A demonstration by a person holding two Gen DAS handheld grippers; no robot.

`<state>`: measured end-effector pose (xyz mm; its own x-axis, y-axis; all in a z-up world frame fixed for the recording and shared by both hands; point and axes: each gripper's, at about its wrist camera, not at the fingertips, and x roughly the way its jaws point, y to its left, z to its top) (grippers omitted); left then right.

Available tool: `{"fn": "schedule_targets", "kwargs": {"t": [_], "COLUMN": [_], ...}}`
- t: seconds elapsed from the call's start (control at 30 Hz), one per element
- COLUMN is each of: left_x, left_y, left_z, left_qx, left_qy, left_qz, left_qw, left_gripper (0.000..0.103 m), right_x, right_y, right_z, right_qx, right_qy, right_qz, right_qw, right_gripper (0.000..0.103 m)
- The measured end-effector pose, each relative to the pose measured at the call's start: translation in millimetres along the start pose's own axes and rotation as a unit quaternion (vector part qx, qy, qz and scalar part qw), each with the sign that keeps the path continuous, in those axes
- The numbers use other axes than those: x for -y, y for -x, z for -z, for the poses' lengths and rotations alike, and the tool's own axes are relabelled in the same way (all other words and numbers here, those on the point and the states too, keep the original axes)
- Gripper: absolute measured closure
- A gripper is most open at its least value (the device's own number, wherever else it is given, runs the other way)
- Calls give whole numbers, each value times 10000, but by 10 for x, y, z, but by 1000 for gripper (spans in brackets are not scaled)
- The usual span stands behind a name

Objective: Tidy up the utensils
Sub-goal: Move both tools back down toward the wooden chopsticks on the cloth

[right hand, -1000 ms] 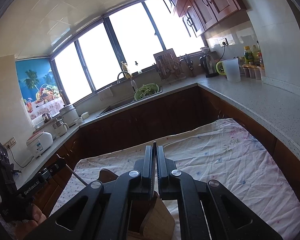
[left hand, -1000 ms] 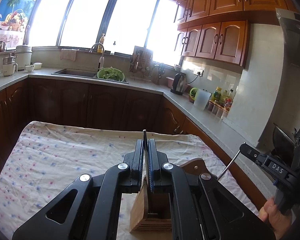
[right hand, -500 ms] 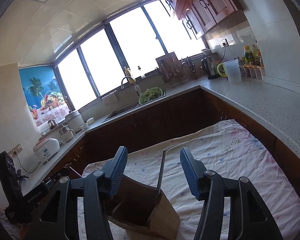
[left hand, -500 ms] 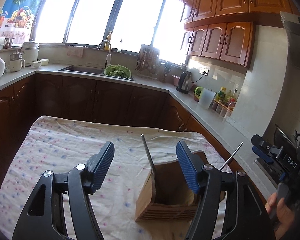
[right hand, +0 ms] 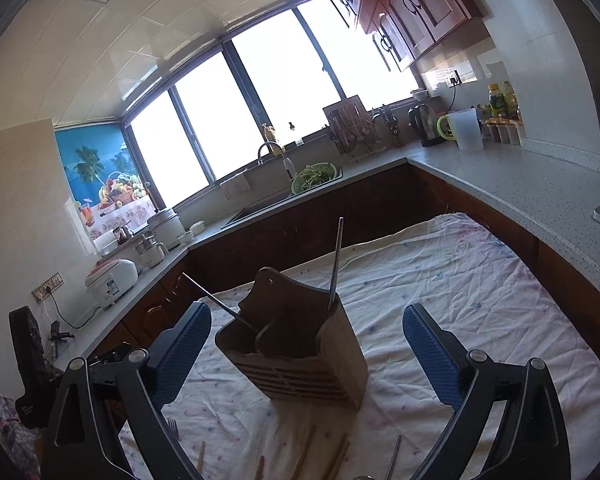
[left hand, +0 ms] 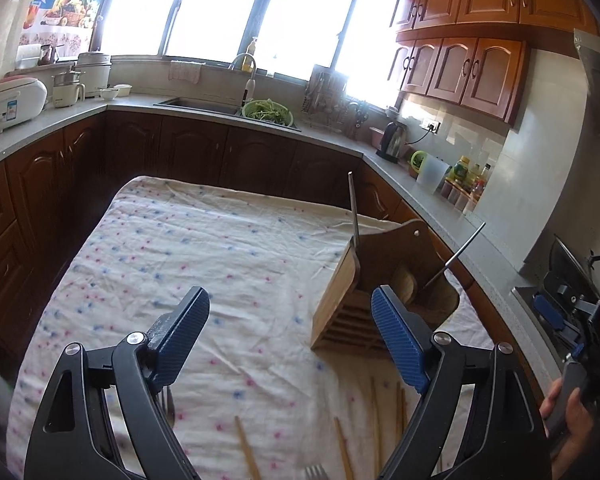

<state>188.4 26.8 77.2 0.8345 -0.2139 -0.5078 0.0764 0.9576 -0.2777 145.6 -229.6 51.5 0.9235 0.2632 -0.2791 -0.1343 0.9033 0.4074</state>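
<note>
- Listing the scene left to right, as the two wrist views give it.
- Left hand-held gripper [left hand: 290, 338]: jaws wide, just been opening, nothing between the blue pads; it hangs over the cloth-covered worktop [left hand: 204, 248], to the left of the holder.
- Fork [left hand: 315, 471]: tines showing at the lower edge of the left wrist view, loose on the cloth, not yet stowed.
- Wooden chopsticks [left hand: 374, 412]: several lying loose on the cloth in front of the holder, some partly hidden by the gripper frame; exact count cannot be told.
- Wooden utensil holder [right hand: 300, 356]: standing upright on the cloth, slatted front, compartments open at the top.
- Two metal utensils in the holder: one [right hand: 336, 264] standing nearly upright at the holder's corner, the other [right hand: 216, 300] leaning out sideways. Only the handles show; type cannot be told.
- Right hand-held gripper [right hand: 306, 344]: jaws wide, just been opening, empty; the holder appears between the pads in its view but is not touched.
- Person's hand [left hand: 568, 408]: on the right gripper's handle, at the right edge of the left wrist view.
- Progress, by judgement: partway. Two pieces stowed; the fork and chopsticks remain to be picked up and slotted in.
</note>
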Motion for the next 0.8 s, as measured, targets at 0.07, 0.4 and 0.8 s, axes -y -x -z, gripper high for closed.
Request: {"fn": "schedule_targets", "kwargs": {"t": [0.07,0.4,0.8], "left_x": [-100,-335,-351], "left_y": [75,311,281], "left_z": [133,656,942], "left_qx": [-97,-474,-834], "left_qy": [64,263,147], "left_qz": [-79,-311,-364], "left_qw": [9999,9980,9957], "left_gripper": [18,18,18], "right_x": [7,26,27], "right_y": [100,443,437], "right_z": [95,520,865], "right_qx": [-46,-271,-641], "right_qy": [-51,-31,134], "right_qz": [-35,172,342], "right_qw": [10000,9995,9973], "right_gripper": [5,5,5]}}
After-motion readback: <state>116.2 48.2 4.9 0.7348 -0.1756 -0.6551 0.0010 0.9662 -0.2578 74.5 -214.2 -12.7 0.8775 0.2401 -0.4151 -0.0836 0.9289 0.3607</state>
